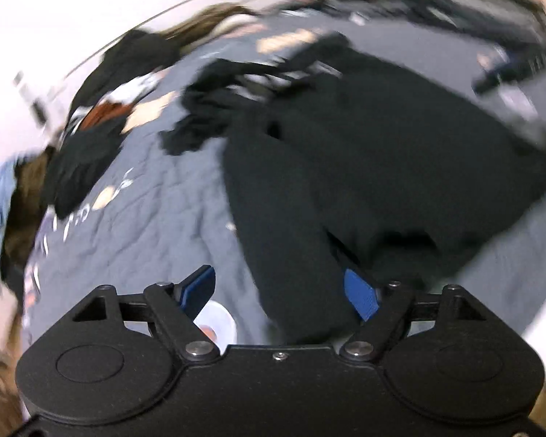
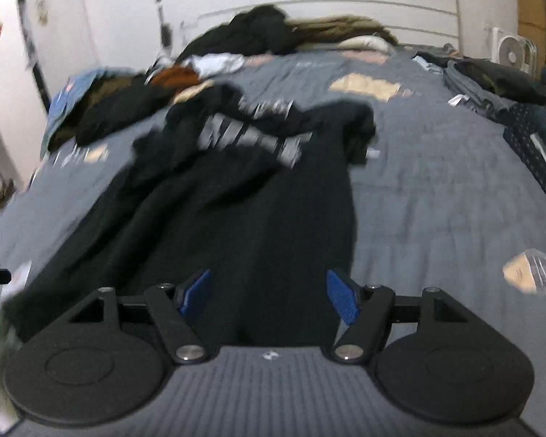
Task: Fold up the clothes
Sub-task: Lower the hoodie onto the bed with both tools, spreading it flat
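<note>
Presently lying spread along the grey bed: a black garment, lengthwise down the middle, its near end reaching right up to both claws, its far end bunched, with blurred white lettering showing across the crumpled part. Hovering over that near end: the right claw, blue pads standing wide apart, black cloth lying beneath and between them but not being pinched. Hanging over the same garment's near edge: the left claw, jaws likewise wide, one blue pad over the black cloth, the other over bare grey bedcover, nothing being gripped. Sitting just beside the left claw's base, on the bedcover: a small white round thing, too blurred to name. Piling up at the far left of the garment, toward the head of the bed: a heap of clothes, dark, brown, white and blue pieces mixed together. Stacking along the bed's edge on the far right of the garment: folded dark clothes. Standing beyond the garment's far end: a white headboard against a white wall. Smearing both views heavily: motion blur, hiding finer detail.
</note>
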`<state>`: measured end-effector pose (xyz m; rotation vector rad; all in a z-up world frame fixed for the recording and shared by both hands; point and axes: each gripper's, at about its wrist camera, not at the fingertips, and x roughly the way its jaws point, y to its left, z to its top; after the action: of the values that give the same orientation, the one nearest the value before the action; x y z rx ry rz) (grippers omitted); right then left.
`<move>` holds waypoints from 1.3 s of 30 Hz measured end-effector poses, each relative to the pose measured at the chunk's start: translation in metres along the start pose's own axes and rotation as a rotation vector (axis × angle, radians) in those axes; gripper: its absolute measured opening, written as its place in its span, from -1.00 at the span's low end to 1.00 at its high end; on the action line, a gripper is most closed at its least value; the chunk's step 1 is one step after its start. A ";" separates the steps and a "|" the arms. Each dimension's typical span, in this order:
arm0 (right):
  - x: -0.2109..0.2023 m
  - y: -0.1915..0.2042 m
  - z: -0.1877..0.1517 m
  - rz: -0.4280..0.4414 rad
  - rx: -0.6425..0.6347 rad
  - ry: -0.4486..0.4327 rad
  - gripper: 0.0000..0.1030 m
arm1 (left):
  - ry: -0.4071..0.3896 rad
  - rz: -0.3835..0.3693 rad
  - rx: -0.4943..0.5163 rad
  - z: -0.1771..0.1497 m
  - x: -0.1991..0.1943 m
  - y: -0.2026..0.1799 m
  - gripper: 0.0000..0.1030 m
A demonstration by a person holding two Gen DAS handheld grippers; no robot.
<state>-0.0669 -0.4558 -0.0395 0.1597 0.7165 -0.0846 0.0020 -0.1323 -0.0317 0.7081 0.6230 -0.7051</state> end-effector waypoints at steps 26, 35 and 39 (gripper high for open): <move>-0.025 0.023 -0.087 -0.079 -0.254 0.122 -0.69 | 0.037 0.287 -0.298 -0.039 0.019 0.046 -0.78; -0.032 0.019 -0.088 -0.066 -0.215 0.116 -0.83 | 0.007 0.227 -0.288 -0.033 0.022 0.036 0.19; -0.039 0.019 -0.088 -0.041 -0.207 0.109 -0.10 | 0.035 0.220 -0.232 -0.032 0.034 0.026 0.15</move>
<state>-0.1510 -0.4210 -0.0770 -0.0487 0.8323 -0.0404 0.0336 -0.1057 -0.0658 0.5634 0.6362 -0.4100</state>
